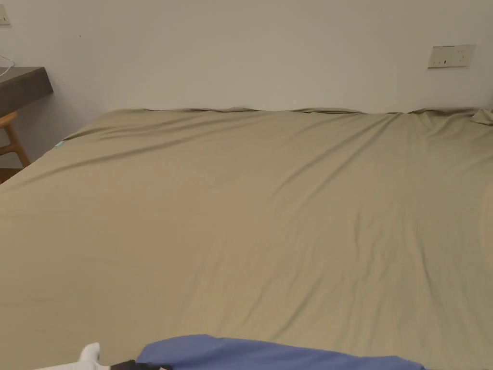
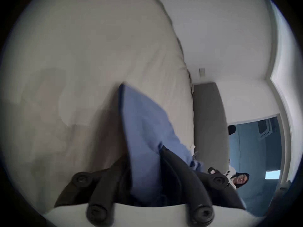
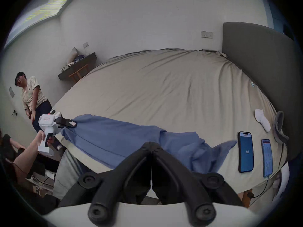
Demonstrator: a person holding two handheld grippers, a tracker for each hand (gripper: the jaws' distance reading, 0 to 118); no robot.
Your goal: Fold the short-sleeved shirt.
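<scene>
A blue short-sleeved shirt (image 3: 114, 137) lies stretched along the near edge of a bed with a tan sheet (image 3: 164, 86). One sleeve (image 3: 226, 146) sticks out to the right. My left gripper (image 3: 72, 124), white-bodied and held in a hand, is shut on the shirt's left end. In the left gripper view the blue fabric (image 2: 144, 132) runs between its black jaws (image 2: 144, 148). My right gripper (image 3: 151, 144) has its jaws together at the bunched middle of the shirt. The head view catches the shirt (image 1: 269, 355) and my left gripper (image 1: 139, 365) at the bottom edge.
Two phones (image 3: 246, 152) (image 3: 267, 156) with lit screens and a white cloth (image 3: 262, 121) lie on the bed's right side by the grey headboard (image 3: 255, 66). A person (image 3: 32, 96) stands left of the bed. A dark shelf (image 1: 24, 86) and wooden chair (image 1: 12, 139) sit far left.
</scene>
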